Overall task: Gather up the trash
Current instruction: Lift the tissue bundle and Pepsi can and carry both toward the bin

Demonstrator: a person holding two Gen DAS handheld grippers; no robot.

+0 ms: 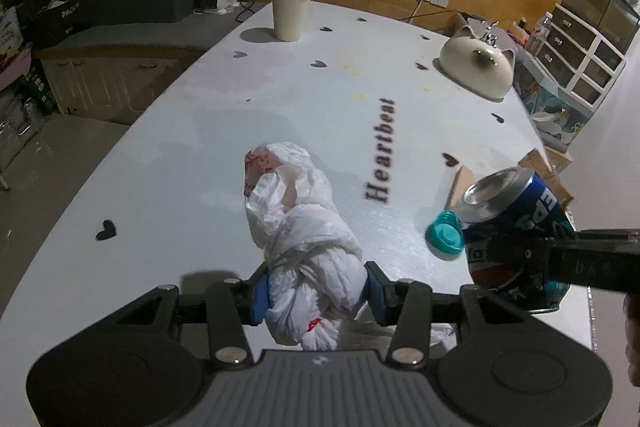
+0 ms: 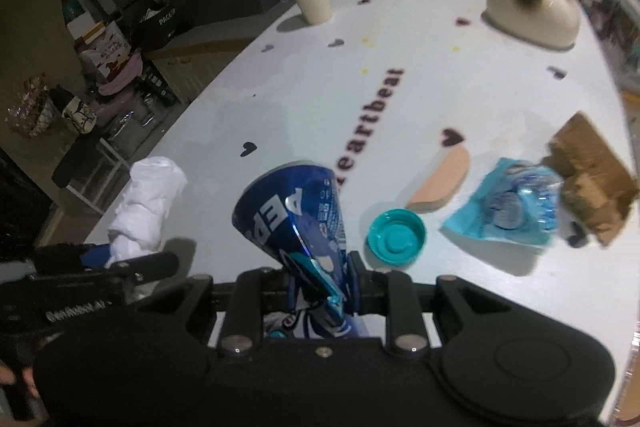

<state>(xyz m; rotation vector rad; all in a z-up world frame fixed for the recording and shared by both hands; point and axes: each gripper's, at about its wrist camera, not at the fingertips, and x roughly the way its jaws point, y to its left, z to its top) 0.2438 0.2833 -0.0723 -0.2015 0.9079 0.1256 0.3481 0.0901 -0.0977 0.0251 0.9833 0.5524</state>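
Table (image 1: 168, 131) fills both views, white top with black hearts and the word "Heartbeat". Left gripper (image 1: 316, 293) is held low over the near edge, pointing along the table, its blue pads clamped on the bag (image 1: 296, 223) at its knotted waist. The bag is crumpled white plastic with red print; its long axis runs away from the gripper toward the table's centre, the far end resting on the top (near end drops behind the gripper body, cut off). Right gripper (image 2: 318, 281) sits just to the right of the left one, level with it, fingers squeezed onto the can (image 2: 298, 211). The can is blue, dented and pinched narrow at the grip; it tilts up and leftward, round end (image 1: 490, 193) lifted off the table and facing away from the gripper. Its lower end is hidden between the fingers, and the lettering is only partly legible. Loose on the table right of the can: torn cardboard (image 2: 592, 167), blurred; a blue wrapper (image 2: 512, 205), contents unclear; a peach slab (image 2: 440, 181); a teal cap (image 2: 396, 237), open side up. Far end: cat-shaped dish (image 1: 476, 67) and a cup (image 1: 289, 13), upright.
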